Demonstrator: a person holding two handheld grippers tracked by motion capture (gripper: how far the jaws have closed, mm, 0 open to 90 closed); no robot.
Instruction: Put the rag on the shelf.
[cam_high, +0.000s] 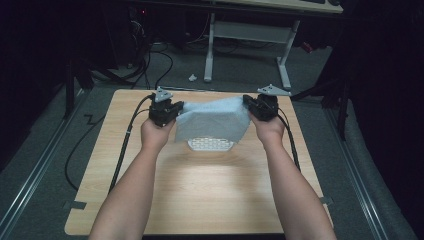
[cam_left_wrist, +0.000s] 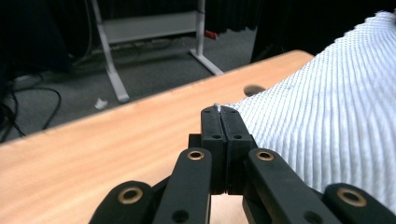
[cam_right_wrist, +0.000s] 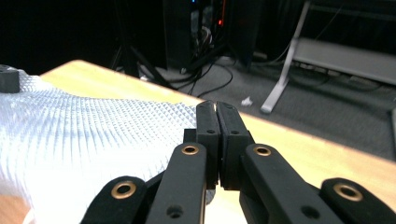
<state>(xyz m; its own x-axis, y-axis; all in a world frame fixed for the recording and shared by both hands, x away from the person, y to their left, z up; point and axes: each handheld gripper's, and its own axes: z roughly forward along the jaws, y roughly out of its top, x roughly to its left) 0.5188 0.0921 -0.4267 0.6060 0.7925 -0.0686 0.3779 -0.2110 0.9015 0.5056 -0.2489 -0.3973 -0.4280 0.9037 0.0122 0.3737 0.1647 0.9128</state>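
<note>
A pale blue-white textured cloth (cam_high: 212, 121) hangs stretched between the two grippers above the far half of the wooden table (cam_high: 200, 185). My left gripper (cam_high: 165, 111) is shut on the cloth's left upper corner; in the left gripper view the jaws (cam_left_wrist: 219, 112) pinch the cloth's (cam_left_wrist: 327, 121) edge. My right gripper (cam_high: 261, 106) is shut on the right upper corner; in the right gripper view its jaws (cam_right_wrist: 215, 108) clamp the cloth (cam_right_wrist: 93, 135). The cloth's lower edge (cam_high: 210, 144) rests on the table.
Cables (cam_high: 125, 145) trail from both grippers across the table. Beyond the far edge stands a white desk frame (cam_high: 250, 40) on grey carpet, with a scrap of paper (cam_high: 192, 77). A small hole (cam_left_wrist: 254, 89) sits in the tabletop near its far edge.
</note>
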